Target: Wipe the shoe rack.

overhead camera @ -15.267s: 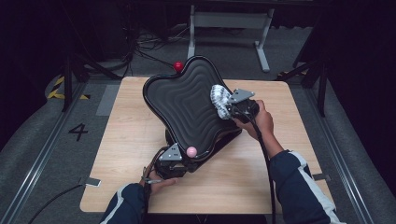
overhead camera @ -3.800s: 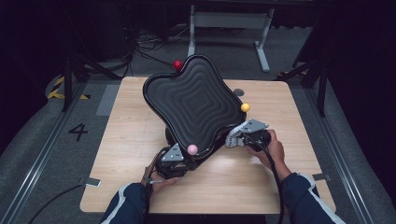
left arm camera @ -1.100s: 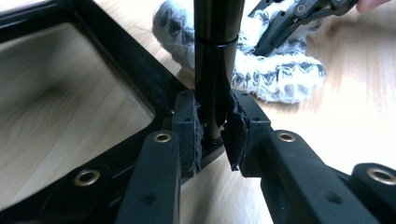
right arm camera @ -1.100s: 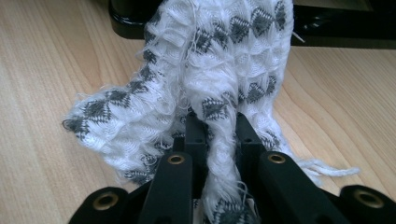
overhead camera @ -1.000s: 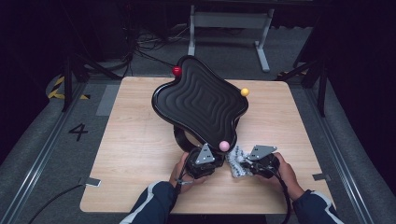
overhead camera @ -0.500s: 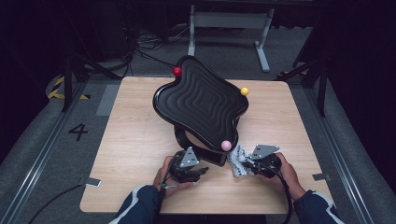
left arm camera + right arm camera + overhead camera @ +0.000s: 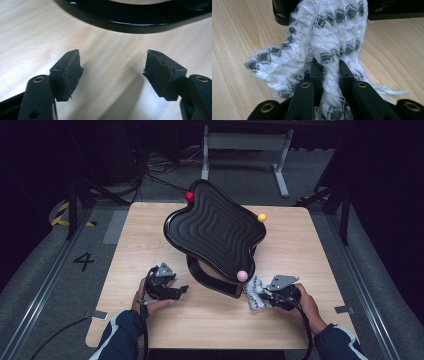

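Now the cloth (image 7: 329,37) is off the black wavy tray (image 7: 215,227), wiping seemingly done.
Right hand-held gripper (image 7: 262,296) pinches it on the desk (image 7: 320,250); left hand-held gripper (image 7: 176,290), jaws just opened, holds nothing.

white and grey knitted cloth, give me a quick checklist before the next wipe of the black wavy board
1. Right gripper clamped on the white and grey knitted cloth: ok.
2. Cloth reaches the black wavy balance board: ok, it touches the base.
3. Left gripper steadying the board: not ok, jaws have just been opening, nothing between them.
4. Board resting on the light wooden table: ok, tilted.
5. Board's top clean: cannot tell.
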A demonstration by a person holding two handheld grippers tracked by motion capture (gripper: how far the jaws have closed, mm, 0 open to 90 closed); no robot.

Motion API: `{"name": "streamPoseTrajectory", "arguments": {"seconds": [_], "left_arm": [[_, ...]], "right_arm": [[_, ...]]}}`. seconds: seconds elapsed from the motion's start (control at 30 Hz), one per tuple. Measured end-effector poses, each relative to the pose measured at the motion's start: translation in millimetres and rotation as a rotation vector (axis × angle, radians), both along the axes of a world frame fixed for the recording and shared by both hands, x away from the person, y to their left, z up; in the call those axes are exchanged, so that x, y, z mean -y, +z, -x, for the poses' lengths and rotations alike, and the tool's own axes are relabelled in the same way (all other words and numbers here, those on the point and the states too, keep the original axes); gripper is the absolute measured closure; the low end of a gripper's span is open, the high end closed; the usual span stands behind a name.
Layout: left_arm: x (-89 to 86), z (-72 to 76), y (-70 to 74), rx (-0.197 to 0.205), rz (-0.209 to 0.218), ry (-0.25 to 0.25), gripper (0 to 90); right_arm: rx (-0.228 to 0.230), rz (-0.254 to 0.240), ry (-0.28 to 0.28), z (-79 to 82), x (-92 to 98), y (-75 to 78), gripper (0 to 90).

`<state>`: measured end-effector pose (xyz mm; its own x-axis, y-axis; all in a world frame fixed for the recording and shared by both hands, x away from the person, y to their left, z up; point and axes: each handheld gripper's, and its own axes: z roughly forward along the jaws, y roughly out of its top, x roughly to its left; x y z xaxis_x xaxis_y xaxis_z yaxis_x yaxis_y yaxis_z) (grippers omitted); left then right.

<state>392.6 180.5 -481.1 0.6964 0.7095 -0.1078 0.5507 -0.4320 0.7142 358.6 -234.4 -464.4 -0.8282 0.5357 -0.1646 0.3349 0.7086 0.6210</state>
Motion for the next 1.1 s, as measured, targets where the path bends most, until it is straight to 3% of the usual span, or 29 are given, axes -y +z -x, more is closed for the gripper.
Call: {"name": "streamPoseTrajectory", "arguments": {"seconds": [0.1, 0.2, 0.3, 0.33, 0.43, 0.53, 0.63, 0.77, 0.93, 1.1], "left_arm": [[-8.2, -15.2, 0.4, -0.018, 0.023, 0.034, 26.2], [-12.1, -30.8, 1.5, -0.012, -0.014, 0.052, 25.6], [-13.2, -44.2, 2.0, -0.027, -0.001, 0.069, 24.0], [-13.3, -51.9, 2.8, -0.016, -0.026, 0.074, 24.0], [-8.8, -65.3, 2.3, -0.014, -0.025, 0.084, 23.6], [-5.3, -78.5, 3.9, -0.036, -0.008, 0.097, 21.7], [1.0, -86.7, 6.9, -0.020, -0.004, 0.098, 21.6], [4.1, -99.5, 14.2, -0.004, 0.074, 0.123, 22.5], [15.7, -112.0, 17.9, 0.006, 0.084, 0.098, 23.3], [27.6, -123.8, 18.9, 0.021, 0.099, 0.120, 25.9]], "right_arm": [[0.003, -0.002, 0.002, -0.5, 0.2, -0.3, 78.7], [0.002, 0.000, 0.006, -0.1, -0.5, -0.2, 78.7], [0.004, 0.001, 0.005, -0.2, -0.5, -0.4, 78.6], [0.004, 0.001, 0.005, -0.3, -0.5, -0.4, 78.5], [0.002, -0.004, 0.010, -1.2, -0.1, -0.4, 78.4], [0.003, -0.005, 0.009, -1.1, -0.7, -0.6, 78.4], [0.004, -0.006, 0.007, -0.9, -0.7, -0.7, 78.4], [0.007, -0.010, 0.010, -0.9, -0.3, -1.0, 78.5], [0.005, -0.010, 0.013, 0.0, 0.0, -0.9, 79.0], [0.005, -0.005, 0.022, 2.3, 0.3, -0.5, 79.0]]}}
